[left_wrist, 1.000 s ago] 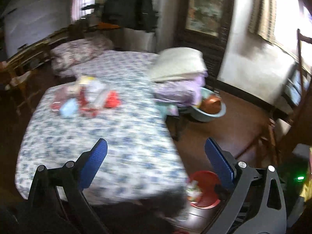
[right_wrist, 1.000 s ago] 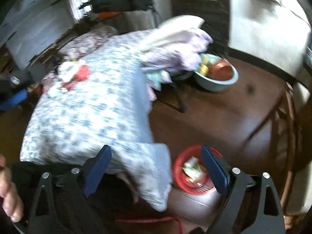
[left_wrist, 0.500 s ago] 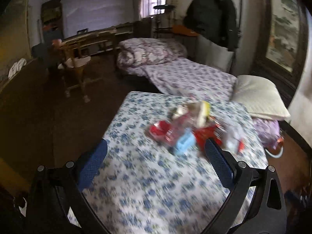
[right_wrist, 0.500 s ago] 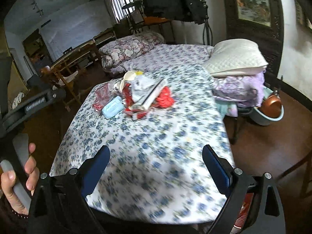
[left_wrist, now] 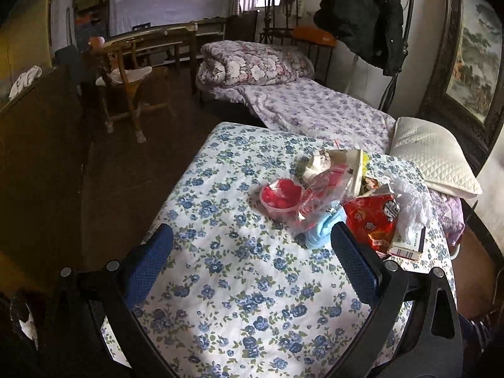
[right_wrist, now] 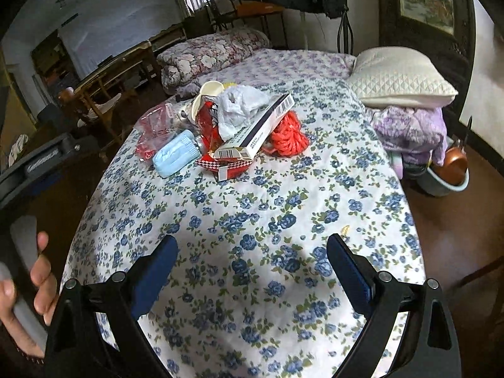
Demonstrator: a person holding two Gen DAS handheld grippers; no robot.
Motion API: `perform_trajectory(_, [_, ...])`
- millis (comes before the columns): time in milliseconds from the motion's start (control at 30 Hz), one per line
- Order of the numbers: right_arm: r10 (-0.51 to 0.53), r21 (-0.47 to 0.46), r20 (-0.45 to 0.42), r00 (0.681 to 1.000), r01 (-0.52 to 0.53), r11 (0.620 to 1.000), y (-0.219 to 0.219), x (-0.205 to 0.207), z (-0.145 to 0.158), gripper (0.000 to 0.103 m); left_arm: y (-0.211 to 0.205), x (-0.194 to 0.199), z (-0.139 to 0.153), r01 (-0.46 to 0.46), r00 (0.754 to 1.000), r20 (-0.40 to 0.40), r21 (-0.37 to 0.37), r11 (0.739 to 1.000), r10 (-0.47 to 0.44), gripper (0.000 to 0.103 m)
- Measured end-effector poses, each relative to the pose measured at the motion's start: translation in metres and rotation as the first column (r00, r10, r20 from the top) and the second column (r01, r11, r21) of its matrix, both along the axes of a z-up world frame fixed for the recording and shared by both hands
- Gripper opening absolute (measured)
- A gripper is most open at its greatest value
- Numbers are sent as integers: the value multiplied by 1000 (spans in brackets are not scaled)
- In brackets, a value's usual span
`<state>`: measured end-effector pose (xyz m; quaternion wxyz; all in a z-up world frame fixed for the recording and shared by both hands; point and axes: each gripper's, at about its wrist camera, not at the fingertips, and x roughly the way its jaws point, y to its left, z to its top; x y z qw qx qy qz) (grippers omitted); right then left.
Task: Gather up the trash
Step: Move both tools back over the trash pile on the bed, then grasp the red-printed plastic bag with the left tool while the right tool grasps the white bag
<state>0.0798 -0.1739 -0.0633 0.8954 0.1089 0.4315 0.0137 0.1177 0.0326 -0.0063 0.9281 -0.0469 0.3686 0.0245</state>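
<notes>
Trash [right_wrist: 226,132] lies heaped far-centre on the flowered bed [right_wrist: 252,236]: light, crinkly wrappers, a stiff carton [right_wrist: 261,129]. We'd pinch the carton's edge; left gripper [left_wrist: 252,261] and right gripper [right_wrist: 252,267] both gape wide, empty.

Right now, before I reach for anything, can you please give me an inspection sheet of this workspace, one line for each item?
Surface: floral bedcover, mostly bare in front of both tools.
Job's things: trash pile near the far end: light blue pack, long white carton, crumpled white plastic bag, red net, red snack bag, clear cup of red pieces.
Clutter: white pillow on folded purple bedding.
Grippers: left tool open, empty; right tool open, empty; both short of the pile.
Cables: nothing seen.
Surroundings: rolled flowered quilt, wooden chair, dark coat, basin on the floor.
</notes>
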Motion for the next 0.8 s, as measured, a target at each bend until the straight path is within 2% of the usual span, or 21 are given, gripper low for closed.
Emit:
perform_trajectory(167, [11,-18,29,1000,-11,1000,3,6,7,94,-2,3,-3,2,1000,-20,-15,1000,-3,96])
perform_trajectory(300, [-7,-32,85,996,10,999,-1,24,26,94,0,3,-5,-18,1000,-23,-22,1000,17,96])
perform_trajectory(400, [-6,-77,167,986,19,997,-2,57,48,94,4,5,-7,-32,999,-32,-33,999,31,96])
perform_trajectory(500, [24,-124,205,978,1,992,1,89,52,94,7,7,-10,-34,998,-47,-41,999,32,96])
perform_trajectory(700, [84,-188,137,987,-57,980,8,118,30,93,21,11,-13,-33,998,-58,-78,996,28,96])
perform_trajectory(733, [96,-185,130,987,-71,980,10,118,27,82,23,12,-11,-32,998,-51,-74,997,28,96])
perform_trajectory(767, [119,-169,112,987,-99,981,10,118,23,45,25,13,-9,-32,999,-40,-67,997,29,96])
perform_trajectory(800, [125,-155,90,988,-110,982,10,118,18,20,28,15,-7,-32,999,-27,-55,998,31,96])
